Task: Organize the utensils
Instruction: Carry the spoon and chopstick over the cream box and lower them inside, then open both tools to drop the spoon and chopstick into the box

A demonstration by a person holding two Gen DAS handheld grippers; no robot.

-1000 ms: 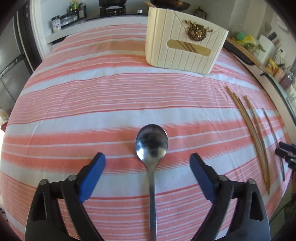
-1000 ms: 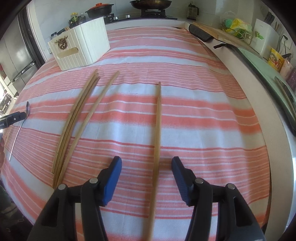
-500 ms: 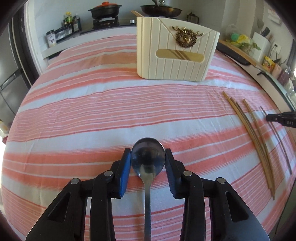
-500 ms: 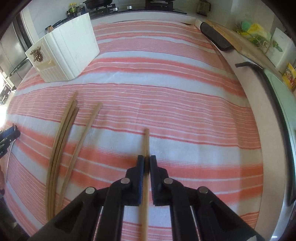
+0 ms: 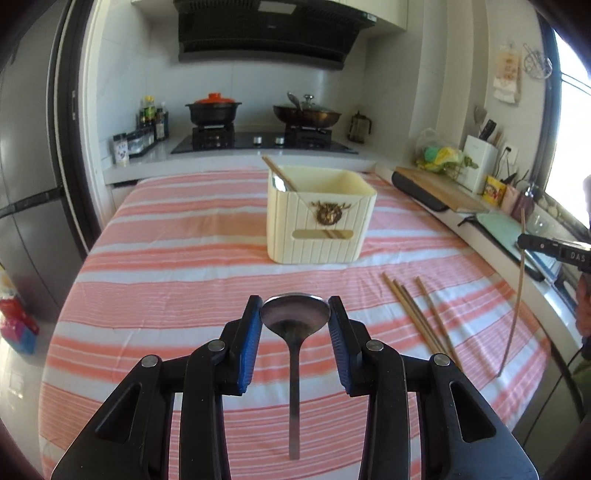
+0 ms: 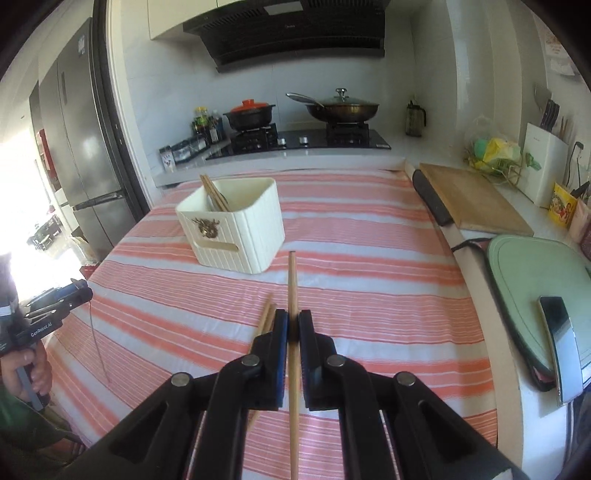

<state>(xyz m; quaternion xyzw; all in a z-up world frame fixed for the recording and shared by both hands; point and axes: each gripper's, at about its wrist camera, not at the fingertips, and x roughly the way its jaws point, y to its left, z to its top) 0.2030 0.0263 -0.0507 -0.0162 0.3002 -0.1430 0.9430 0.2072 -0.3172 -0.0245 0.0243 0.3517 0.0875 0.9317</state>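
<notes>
Spoon gripped by left tongs; right tongs clamp chopstick.

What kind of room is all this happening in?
A home kitchen, by the look of it. A gas hob at the back carries a clay pot and a lidded wok, a range hood hangs above, and a tall fridge stands beside the counter.

You're in a home kitchen: behind the gas hob with pots, a range hood; left of it, a fridge.
</notes>
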